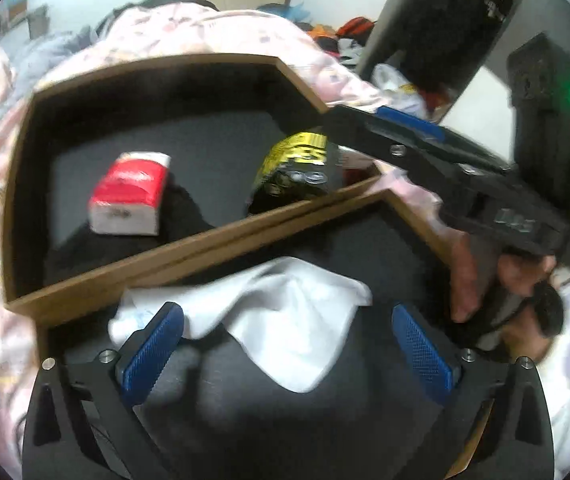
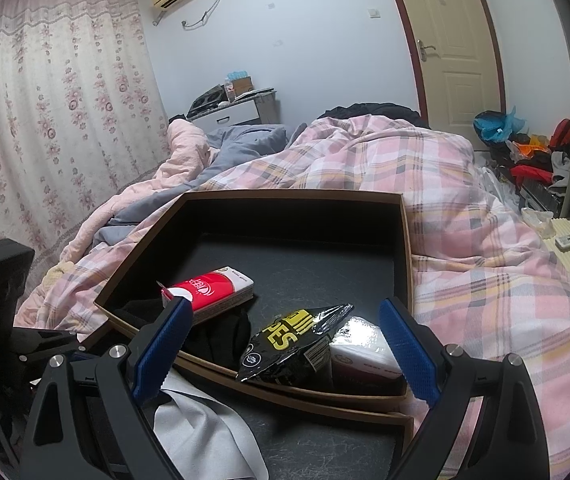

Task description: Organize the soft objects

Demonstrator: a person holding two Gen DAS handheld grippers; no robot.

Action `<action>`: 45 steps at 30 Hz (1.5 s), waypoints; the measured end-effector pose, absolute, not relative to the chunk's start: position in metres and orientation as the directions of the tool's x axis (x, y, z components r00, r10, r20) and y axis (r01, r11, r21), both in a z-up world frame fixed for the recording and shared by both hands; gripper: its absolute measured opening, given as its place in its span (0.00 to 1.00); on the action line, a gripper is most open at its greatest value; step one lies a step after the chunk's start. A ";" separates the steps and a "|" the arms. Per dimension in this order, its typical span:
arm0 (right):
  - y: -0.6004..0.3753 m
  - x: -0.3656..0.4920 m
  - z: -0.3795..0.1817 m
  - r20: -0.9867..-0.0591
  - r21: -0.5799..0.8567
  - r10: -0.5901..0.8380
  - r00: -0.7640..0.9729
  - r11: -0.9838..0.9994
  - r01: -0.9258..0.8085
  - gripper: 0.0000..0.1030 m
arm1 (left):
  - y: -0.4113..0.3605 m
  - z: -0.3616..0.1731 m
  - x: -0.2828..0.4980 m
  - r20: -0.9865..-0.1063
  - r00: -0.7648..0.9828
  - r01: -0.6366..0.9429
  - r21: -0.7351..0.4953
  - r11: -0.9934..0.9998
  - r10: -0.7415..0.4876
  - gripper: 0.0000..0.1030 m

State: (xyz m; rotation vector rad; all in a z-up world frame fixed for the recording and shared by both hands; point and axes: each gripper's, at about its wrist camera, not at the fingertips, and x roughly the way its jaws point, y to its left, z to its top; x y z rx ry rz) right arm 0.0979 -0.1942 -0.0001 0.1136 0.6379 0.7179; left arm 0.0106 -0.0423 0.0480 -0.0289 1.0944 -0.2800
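Note:
Two brown trays with black lining lie side by side on the bed. In the near tray [image 1: 221, 258] a white cloth [image 1: 285, 320] lies crumpled on dark fabric. My left gripper [image 1: 289, 348] hangs over it, open, and its blue pads do not touch the cloth. The far tray [image 2: 407, 240] holds a red tissue pack [image 2: 213, 292], a black and yellow snack bag [image 2: 285, 352], a white tissue pack [image 2: 361, 352] and a black cloth [image 2: 213, 336]. My right gripper [image 2: 287, 350] stands open above the snack bag and grips nothing. It also shows from the side as the right gripper [image 1: 365, 124], held by a hand [image 1: 469, 280].
The trays rest on a pink plaid quilt [image 2: 465, 240] on the bed. A pile of clothes and bags [image 2: 533, 152] lies on the floor by the door at the right. A bedside table [image 2: 233, 114] stands at the far wall beside flowered curtains.

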 end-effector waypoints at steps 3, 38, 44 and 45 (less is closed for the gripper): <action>-0.194 0.099 0.000 -0.503 0.311 0.646 0.574 0.755 -0.577 0.91 | -0.052 0.015 0.026 -0.909 0.371 0.200 -0.120 0.972 -0.189 1.00; -0.196 0.099 -0.002 -0.495 0.329 0.659 0.567 0.745 -0.580 0.91 | -0.111 -0.194 0.172 -0.978 0.208 0.025 -0.021 0.999 -0.026 0.63; -0.197 0.099 -0.002 -0.494 0.332 0.661 0.565 0.744 -0.581 0.91 | -0.087 -0.209 0.198 -0.973 0.222 -0.063 -0.081 0.995 -0.065 0.10; -0.197 0.100 -0.002 -0.494 0.332 0.661 0.565 0.744 -0.580 0.91 | -0.086 -0.213 0.203 -0.971 0.226 -0.061 -0.092 0.994 -0.076 0.07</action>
